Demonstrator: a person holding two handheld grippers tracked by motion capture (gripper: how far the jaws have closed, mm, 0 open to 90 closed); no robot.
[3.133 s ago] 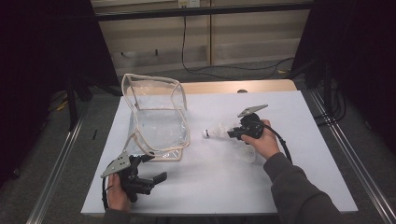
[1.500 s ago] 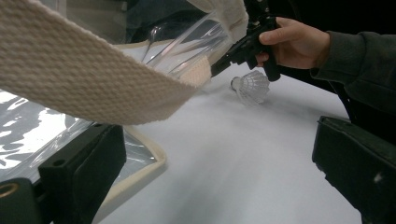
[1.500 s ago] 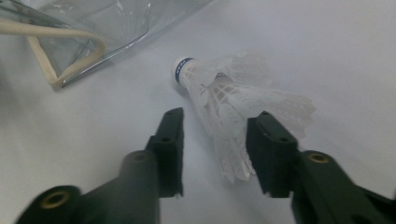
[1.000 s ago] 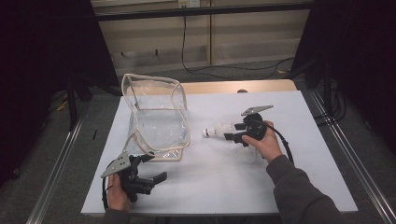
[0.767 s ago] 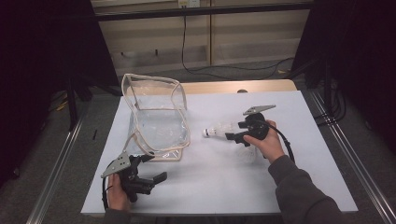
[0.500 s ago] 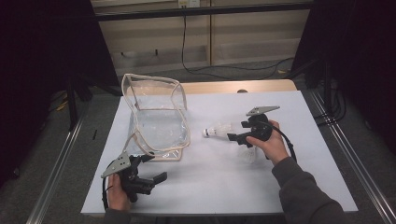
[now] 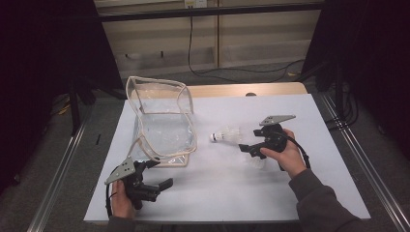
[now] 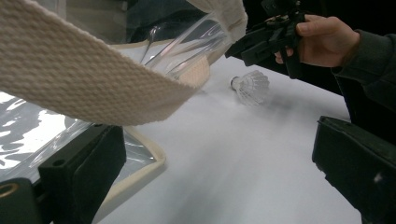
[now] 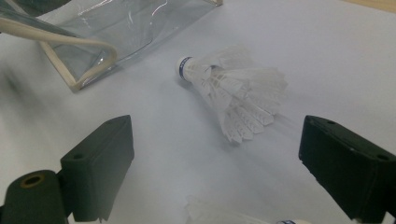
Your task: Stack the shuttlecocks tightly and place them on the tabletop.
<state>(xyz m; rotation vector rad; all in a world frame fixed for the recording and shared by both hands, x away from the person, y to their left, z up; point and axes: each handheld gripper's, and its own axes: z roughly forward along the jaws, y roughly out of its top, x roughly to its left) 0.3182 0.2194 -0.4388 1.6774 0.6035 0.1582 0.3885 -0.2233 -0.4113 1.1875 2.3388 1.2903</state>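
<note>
The right claw hangs wide open and empty just at 4 o'clock of a shuttlecock, which lies on its side on the white tabletop, cork toward 9 o'clock. In the right gripper view the shuttlecock sits ahead of the spread jaws, untouched; a second shuttlecock lies under that hand. The clear bag stands open at 9 o'clock of the shuttlecock. The left claw rests wide open and empty by the bag's near corner.
</note>
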